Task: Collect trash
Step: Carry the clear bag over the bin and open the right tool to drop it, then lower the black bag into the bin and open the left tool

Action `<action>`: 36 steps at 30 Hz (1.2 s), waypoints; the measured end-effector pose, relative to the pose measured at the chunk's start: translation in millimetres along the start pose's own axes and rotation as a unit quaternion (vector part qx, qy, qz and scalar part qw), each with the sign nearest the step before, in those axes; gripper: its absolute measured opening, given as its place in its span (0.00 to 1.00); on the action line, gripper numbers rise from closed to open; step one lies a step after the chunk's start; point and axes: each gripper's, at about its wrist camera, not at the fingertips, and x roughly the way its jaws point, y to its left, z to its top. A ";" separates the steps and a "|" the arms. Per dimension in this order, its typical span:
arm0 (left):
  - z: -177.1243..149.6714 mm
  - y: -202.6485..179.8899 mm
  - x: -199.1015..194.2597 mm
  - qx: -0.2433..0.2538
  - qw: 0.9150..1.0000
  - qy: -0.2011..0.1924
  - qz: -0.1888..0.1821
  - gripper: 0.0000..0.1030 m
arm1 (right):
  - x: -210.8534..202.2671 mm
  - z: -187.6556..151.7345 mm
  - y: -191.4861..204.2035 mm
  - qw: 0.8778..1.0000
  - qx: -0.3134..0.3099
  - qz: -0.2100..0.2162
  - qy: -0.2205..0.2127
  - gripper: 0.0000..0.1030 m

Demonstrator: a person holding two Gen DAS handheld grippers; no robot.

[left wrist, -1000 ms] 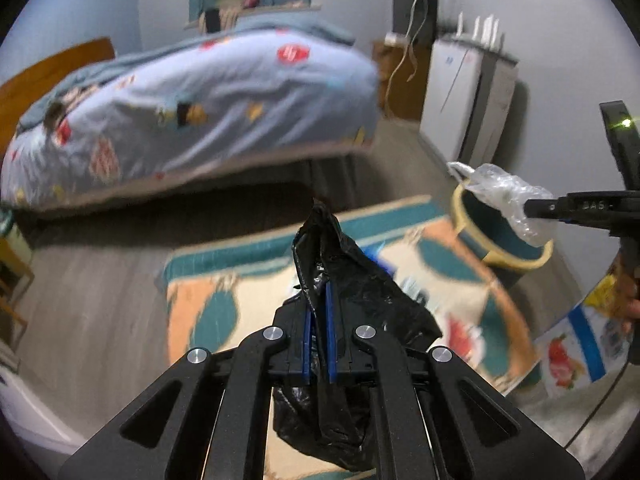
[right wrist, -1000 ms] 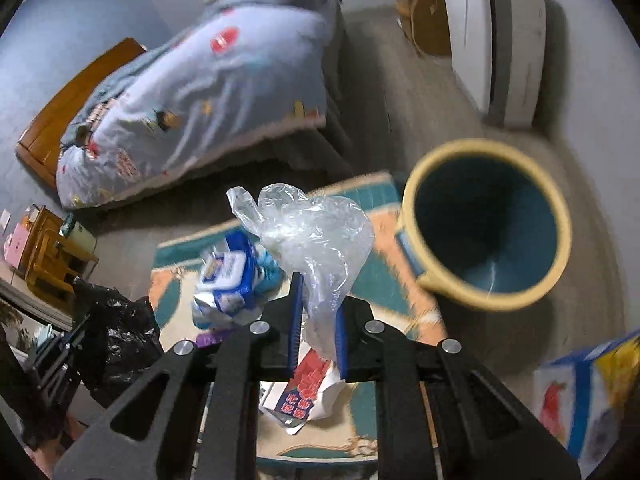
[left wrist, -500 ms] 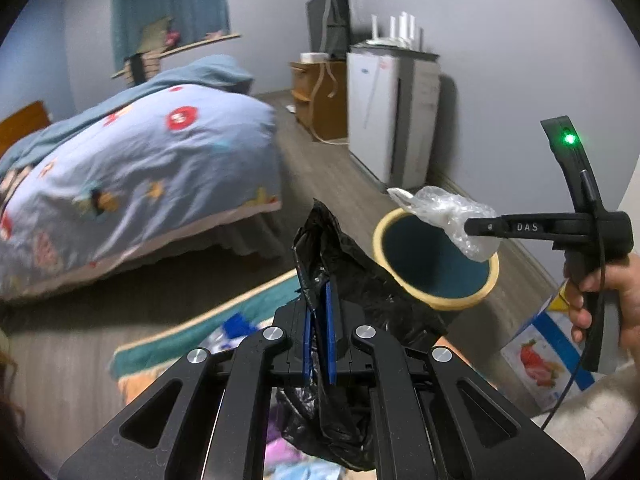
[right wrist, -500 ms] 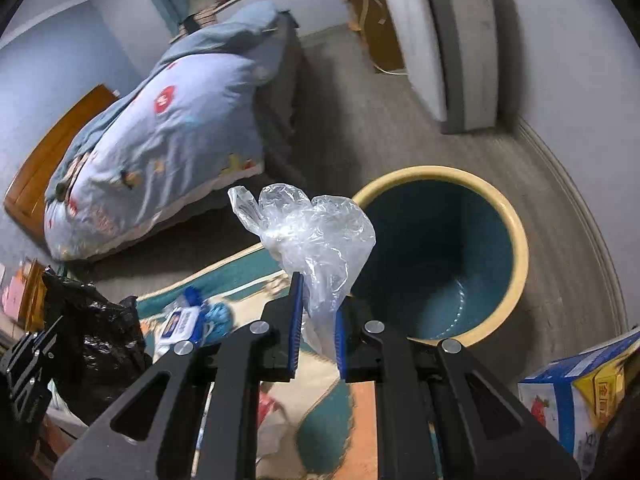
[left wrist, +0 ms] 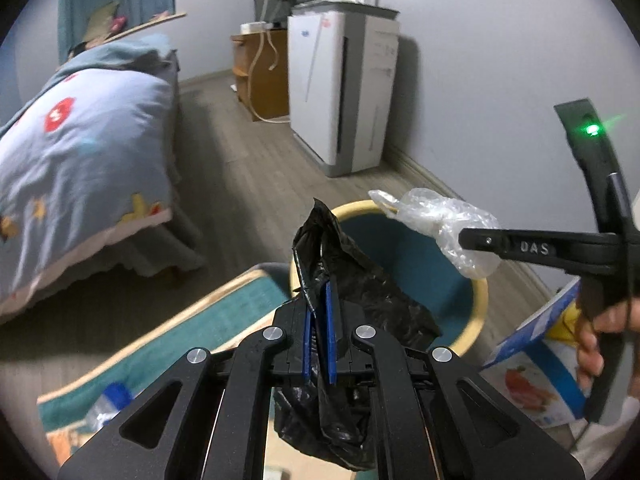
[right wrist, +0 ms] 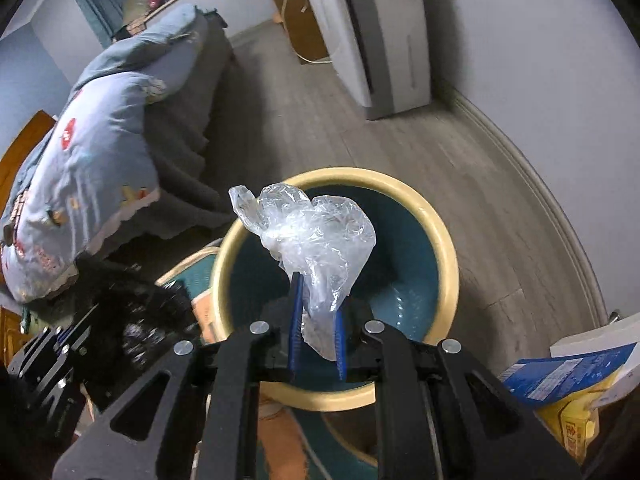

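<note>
Your left gripper [left wrist: 319,300] is squeezed tight on a black bag [left wrist: 360,296], at the near rim of the bin [right wrist: 448,248]. Your right gripper [right wrist: 316,312] pinches a clear plastic bag [right wrist: 316,236] over the bin's mouth. The bin looks empty inside. A blue box [right wrist: 568,372] leans beside it. The bin stands on the wood floor [right wrist: 460,152] at the rug's [left wrist: 224,312] corner, near the bed [left wrist: 80,152].

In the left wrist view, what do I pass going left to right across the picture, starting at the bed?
Bed → wooden cabinet → white appliance → clear plastic bag → right hand-held gripper with its green light.
</note>
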 end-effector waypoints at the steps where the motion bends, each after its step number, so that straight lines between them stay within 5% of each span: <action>1: 2.2 -3.4 6.5 0.002 1.000 0.000 -0.002 0.07 | 3.2 0.7 -3.1 1.000 0.002 -0.002 0.002 0.13; 6: 12.1 -14.7 25.2 0.016 1.000 -0.015 -0.012 0.11 | 12.2 6.8 -11.2 1.000 0.014 -0.007 -0.002 0.14; 8: 12.1 -15.1 29.0 0.013 1.000 -0.020 -0.020 0.24 | 12.9 8.4 -10.9 1.000 0.019 0.003 -0.005 0.15; 10: 8.3 -14.4 27.8 0.009 0.999 -0.024 -0.020 0.57 | 13.4 9.1 -8.4 1.000 0.012 0.001 -0.007 0.20; 11: 6.9 -13.8 27.3 0.007 0.999 -0.028 -0.018 0.60 | 13.1 8.7 -7.5 1.000 0.010 0.000 -0.006 0.26; 26: 1.5 9.8 -8.5 -0.008 0.999 -0.047 0.021 0.86 | -4.2 10.5 5.5 1.000 -0.012 -0.009 -0.028 0.83; 29: -0.5 14.8 -25.8 -0.010 0.998 -0.057 0.025 0.90 | -8.8 8.8 6.8 0.999 -0.015 -0.013 -0.032 0.87; 33: -5.2 20.2 -39.9 -0.016 0.997 -0.070 0.004 0.87 | -14.0 5.0 4.9 0.999 -0.004 -0.012 -0.036 0.87; 36: -5.3 16.8 -26.7 -0.004 1.000 -0.025 -0.009 0.25 | -15.2 3.8 2.4 0.999 0.009 -0.005 -0.037 0.87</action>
